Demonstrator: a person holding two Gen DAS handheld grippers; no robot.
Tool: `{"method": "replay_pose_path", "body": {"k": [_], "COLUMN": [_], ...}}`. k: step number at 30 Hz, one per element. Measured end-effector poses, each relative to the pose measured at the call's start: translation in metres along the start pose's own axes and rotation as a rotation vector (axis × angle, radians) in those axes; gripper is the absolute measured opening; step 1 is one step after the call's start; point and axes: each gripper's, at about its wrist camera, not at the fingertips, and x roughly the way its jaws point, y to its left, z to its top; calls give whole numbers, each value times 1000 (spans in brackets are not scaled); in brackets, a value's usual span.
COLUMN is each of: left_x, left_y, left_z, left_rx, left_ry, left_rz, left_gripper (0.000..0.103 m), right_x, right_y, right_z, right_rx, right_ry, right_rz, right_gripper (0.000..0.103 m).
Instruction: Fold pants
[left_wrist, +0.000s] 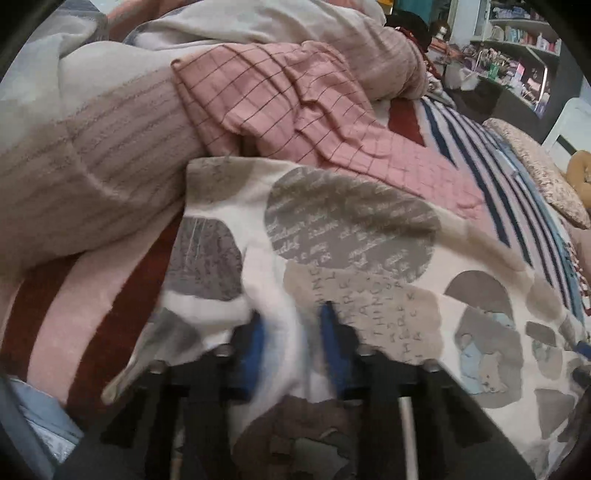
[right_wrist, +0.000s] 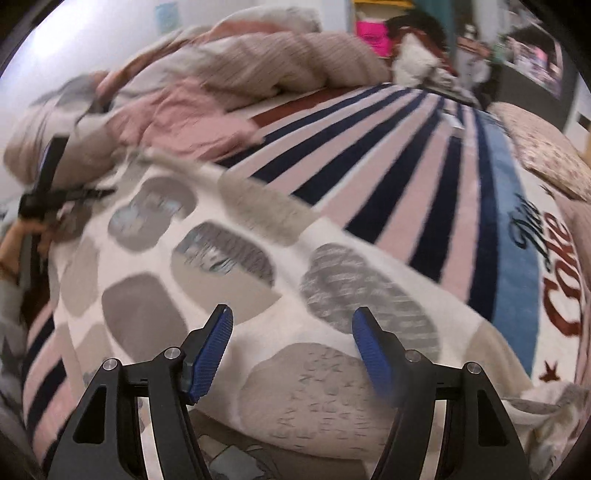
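Gripping a bunched fold of the cream fleece pants printed with grey and beige patches (left_wrist: 351, 236), your left gripper (left_wrist: 291, 325) sits at the bottom centre of the left wrist view, its blue-padded fingers (left_wrist: 328, 325) drawn close together with white fabric pinched between them. Those pants spread from the lower middle toward the right edge of that frame, lying on the pink, navy and red striped blanket (left_wrist: 476, 147). Above them, in the upper middle, you see a pink checked cloth (left_wrist: 280, 107) crumpled against a heap of beige striped bedding (left_wrist: 96, 155) on the left. In the right wrist view, your right gripper (right_wrist: 291, 339) hovers at the bottom centre with its blue pads (right_wrist: 214, 347) spread wide apart and nothing between them, the pants (right_wrist: 229, 280) lying just beyond, across the centre.
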Motion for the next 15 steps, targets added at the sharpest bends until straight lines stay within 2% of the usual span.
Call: {"method": "replay_pose_path", "body": {"k": [4,6,10,15], "left_x": [-15,-22,-26,-45], "left_y": [-9,-10,-14,-13], "left_z": [2,3,6,8], "left_rx": [24,25,17,-12], "left_ry": [-60,-88,-104,-191], "left_rz": [-9,-39,-48,-50], "left_gripper": [9,5,4,4], "right_x": [10,13,17,39], "right_y": [7,15,17,11], "right_z": [-7,-7,4,16], "right_rx": [-40,-79,-118,-105], "right_ry": [45,55,6,51], "right_rz": [54,49,14,117], "right_gripper": [63,63,63,62]}}
